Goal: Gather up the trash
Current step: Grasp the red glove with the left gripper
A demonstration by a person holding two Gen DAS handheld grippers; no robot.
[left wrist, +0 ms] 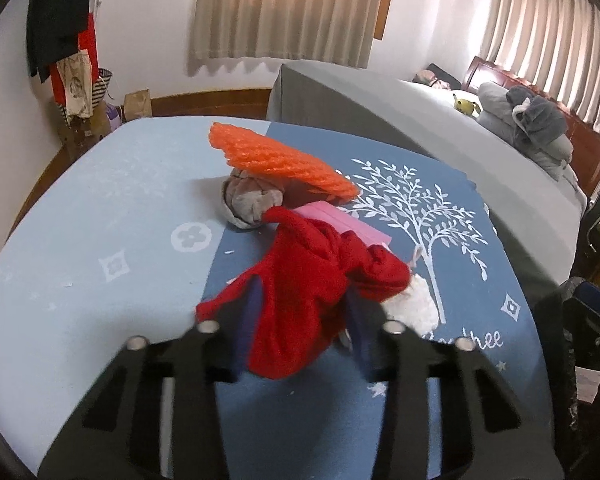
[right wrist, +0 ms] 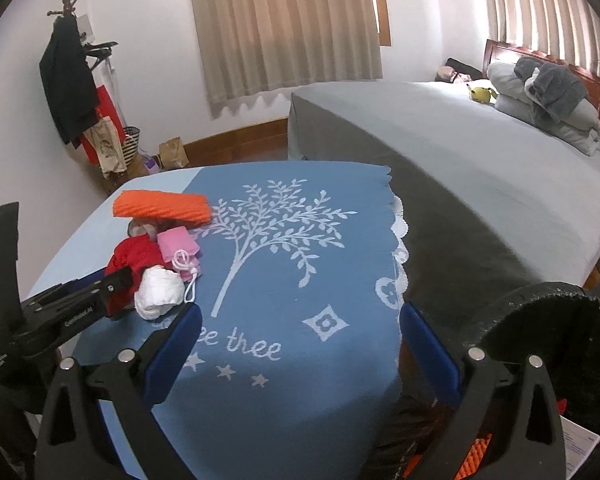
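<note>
While the left gripper (left wrist: 300,320) pinches the red cloth (left wrist: 320,276) at lower centre, it should lift straight, sparing the pink bag (left wrist: 352,226); the right gripper (right wrist: 300,344) gapes empty.

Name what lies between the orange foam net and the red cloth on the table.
A grey crumpled wad and a pink paper bag, clearest in the left wrist view.

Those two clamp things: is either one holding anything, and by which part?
The left gripper pinches the red cloth by its near, bunched end. The right gripper is open, holding nothing.
</note>
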